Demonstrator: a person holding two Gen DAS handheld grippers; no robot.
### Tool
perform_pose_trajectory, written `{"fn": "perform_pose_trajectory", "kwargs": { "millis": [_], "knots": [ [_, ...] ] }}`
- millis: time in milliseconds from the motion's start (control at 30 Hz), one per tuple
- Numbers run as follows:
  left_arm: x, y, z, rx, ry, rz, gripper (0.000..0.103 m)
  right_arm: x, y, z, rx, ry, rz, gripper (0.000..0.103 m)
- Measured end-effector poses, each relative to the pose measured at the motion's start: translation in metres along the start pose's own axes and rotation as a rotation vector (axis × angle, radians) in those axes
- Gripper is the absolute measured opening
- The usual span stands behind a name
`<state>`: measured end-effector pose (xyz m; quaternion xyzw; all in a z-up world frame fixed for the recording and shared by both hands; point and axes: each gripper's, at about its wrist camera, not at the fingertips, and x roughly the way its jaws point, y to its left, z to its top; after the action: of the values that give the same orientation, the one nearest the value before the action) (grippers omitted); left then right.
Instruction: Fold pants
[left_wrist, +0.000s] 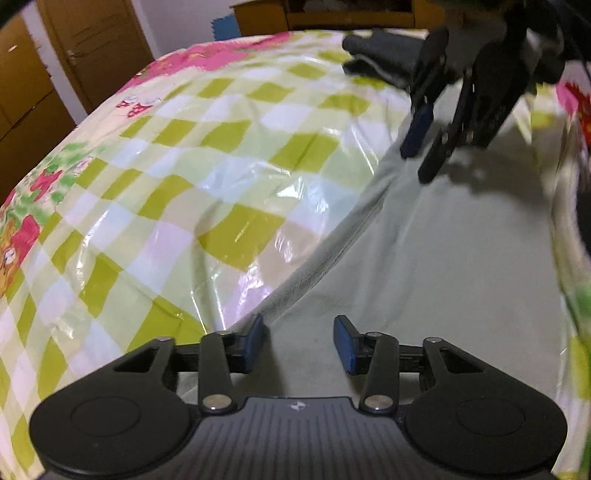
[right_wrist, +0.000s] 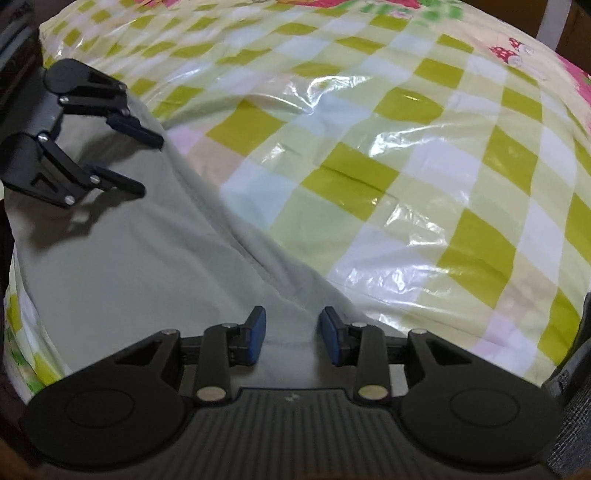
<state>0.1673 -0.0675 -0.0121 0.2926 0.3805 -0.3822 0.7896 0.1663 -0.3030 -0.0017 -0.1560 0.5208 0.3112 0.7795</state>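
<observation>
Each gripper, left gripper (left_wrist: 299, 343) and right gripper (right_wrist: 291, 341), has a matte black ribbed body, round side discs, silver pivot screws, blue pads (right_wrist: 256, 336), and seemingly a small white logo.
</observation>
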Motion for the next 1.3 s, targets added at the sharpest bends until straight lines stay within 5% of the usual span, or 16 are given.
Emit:
{"fn": "perform_pose_trajectory", "kwargs": {
  "millis": [167, 367, 400, 467, 733, 800, 867, 1100, 1300],
  "knots": [
    [-0.002, -0.006, -0.003, 0.026, 0.007, -0.021, 0.037, -0.005, 0.01, 0.005, -0.049, -0.013, 0.03, 0.034],
    [-0.003, -0.004, -0.003, 0.023, 0.006, -0.004, 0.035, 0.023, 0.017, 0.021, -0.106, 0.032, 0.056, 0.036],
    [-0.004, -0.003, -0.003, 0.026, 0.005, -0.005, 0.035, 0.025, 0.018, 0.022, -0.109, 0.035, 0.054, 0.033],
    [-0.004, -0.002, -0.003, 0.032, 0.002, -0.001, 0.037, 0.022, 0.021, 0.025, -0.108, 0.032, 0.039, 0.001],
    [0.003, -0.008, -0.001, 0.1, 0.003, -0.032, 0.046, -0.002, 0.03, 0.021, -0.061, -0.018, 0.041, 0.001],
    [0.004, -0.006, 0.0, 0.103, 0.013, -0.044, 0.041, -0.006, 0.031, 0.022, -0.053, -0.03, 0.047, 0.001],
    [0.006, -0.002, 0.003, 0.099, 0.024, -0.051, 0.023, -0.006, 0.03, 0.025, -0.049, -0.05, 0.052, 0.004],
    [0.0, 0.0, 0.004, 0.102, 0.006, -0.042, 0.018, 0.016, 0.037, 0.054, -0.067, -0.096, 0.202, 0.019],
    [-0.011, 0.007, -0.001, 0.079, -0.018, -0.051, 0.02, 0.051, 0.042, 0.071, -0.073, -0.035, 0.247, 0.023]
  ]
}}
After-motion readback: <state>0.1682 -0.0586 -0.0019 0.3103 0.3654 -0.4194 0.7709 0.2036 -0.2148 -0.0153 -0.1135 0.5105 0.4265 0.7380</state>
